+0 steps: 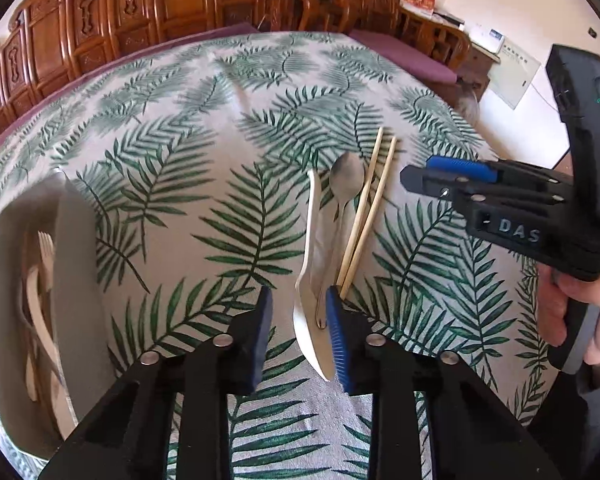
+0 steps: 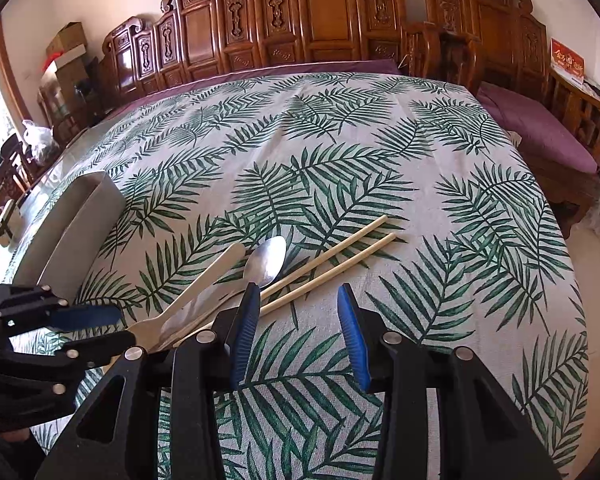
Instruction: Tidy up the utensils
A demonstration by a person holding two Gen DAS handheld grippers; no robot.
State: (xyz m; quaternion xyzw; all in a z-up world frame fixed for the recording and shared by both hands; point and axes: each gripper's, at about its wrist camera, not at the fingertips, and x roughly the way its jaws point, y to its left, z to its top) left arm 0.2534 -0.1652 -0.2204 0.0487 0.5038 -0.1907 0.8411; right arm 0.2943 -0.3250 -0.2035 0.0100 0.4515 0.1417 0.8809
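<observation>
On the leaf-print tablecloth a pale wooden spoon, a metal spoon and a pair of chopsticks lie side by side. My left gripper is open low over their near ends. The wooden spoon's bowl lies between its jaws, close to the right finger, with cloth showing beside the left one. In the right wrist view my right gripper is open above the cloth, its left finger over the chopsticks beside the metal spoon. Nothing sits between its pads.
A grey utensil holder stands at the left with wooden forks inside; it also appears at left as the grey holder. A person's hand grips the right tool. Carved wooden benches with purple cushions ring the table.
</observation>
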